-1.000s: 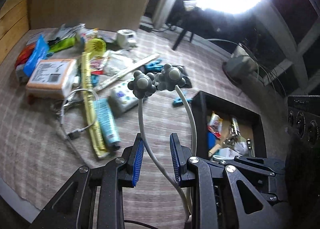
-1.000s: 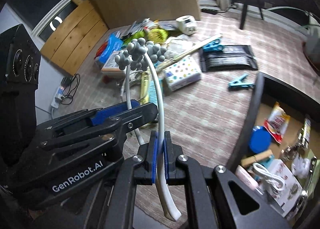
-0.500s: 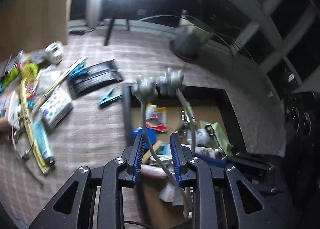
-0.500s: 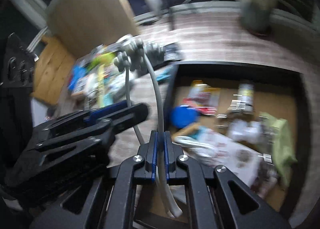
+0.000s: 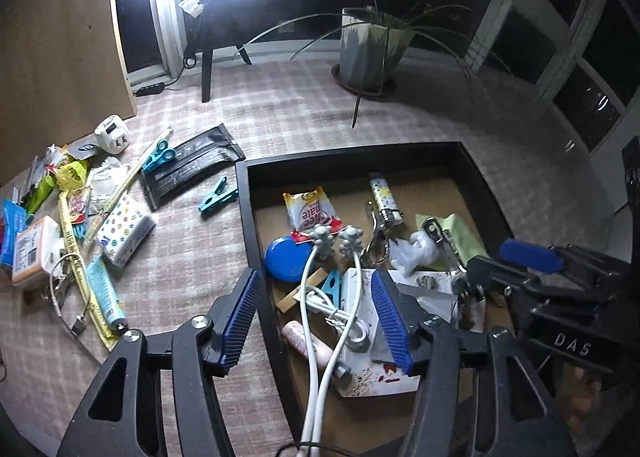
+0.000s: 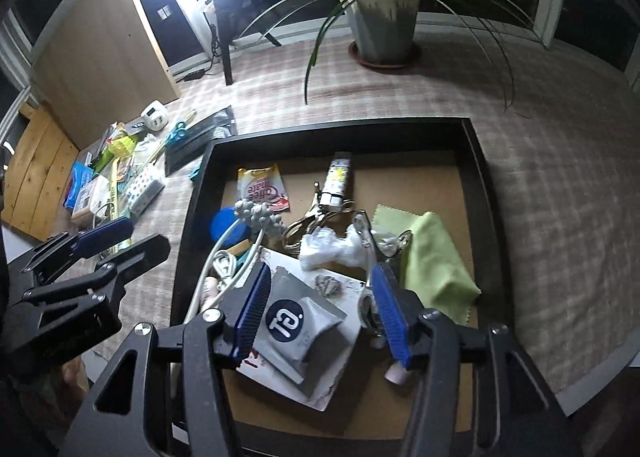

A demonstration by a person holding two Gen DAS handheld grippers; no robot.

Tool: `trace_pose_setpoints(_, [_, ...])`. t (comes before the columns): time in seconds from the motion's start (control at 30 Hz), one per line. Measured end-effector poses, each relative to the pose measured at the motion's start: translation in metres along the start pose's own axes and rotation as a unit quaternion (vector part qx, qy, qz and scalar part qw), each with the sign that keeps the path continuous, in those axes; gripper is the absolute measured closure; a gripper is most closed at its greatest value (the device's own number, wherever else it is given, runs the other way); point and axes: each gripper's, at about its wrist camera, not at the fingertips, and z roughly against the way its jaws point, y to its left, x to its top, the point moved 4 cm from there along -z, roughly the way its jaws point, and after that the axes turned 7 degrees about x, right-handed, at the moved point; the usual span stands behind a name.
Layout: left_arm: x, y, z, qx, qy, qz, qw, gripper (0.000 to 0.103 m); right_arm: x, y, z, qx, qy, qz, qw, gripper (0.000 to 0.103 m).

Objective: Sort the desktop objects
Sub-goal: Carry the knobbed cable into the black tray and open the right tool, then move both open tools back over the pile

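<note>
White two-pronged massager with knobbed grey heads lay loose between my opening left jaws; right jaws opening, empty. Prongs risked snagging blue pads when withdrawing.

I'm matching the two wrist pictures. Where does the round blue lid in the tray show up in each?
Left wrist: the blue lid lies in the black tray's left part, above the left gripper.
Right wrist: the lid is left of centre, partly hidden by the white massager.
Shared landmark: the coffee sachet just beyond it.

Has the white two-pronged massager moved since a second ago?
Yes. The massager went from above the rug, beside the clutter, to over the black tray, resting on its contents.
</note>
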Motion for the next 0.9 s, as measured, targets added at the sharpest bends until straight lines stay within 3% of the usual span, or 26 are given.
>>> trace_pose_setpoints(0.13, [-0.002, 0.001, 0.001, 0.009, -0.001, -0.002, 1.0000, 0.046, 0.000, 0.002, -0.001, -0.010, -0.006, 0.009, 1.000, 0.043])
trace_pose_setpoints(0.5, [-0.003, 0.021, -0.002, 0.034, 0.008, 0.004, 0.9994, 0.045, 0.005, 0.025, -0.013, -0.007, -0.003, 0.028, 1.000, 0.042])
trace_pose_setpoints(0.9, [-0.015, 0.108, 0.002, 0.025, 0.009, 0.018, 0.9995, 0.045, 0.002, 0.094, -0.018, -0.045, -0.021, 0.024, 0.998, 0.042])
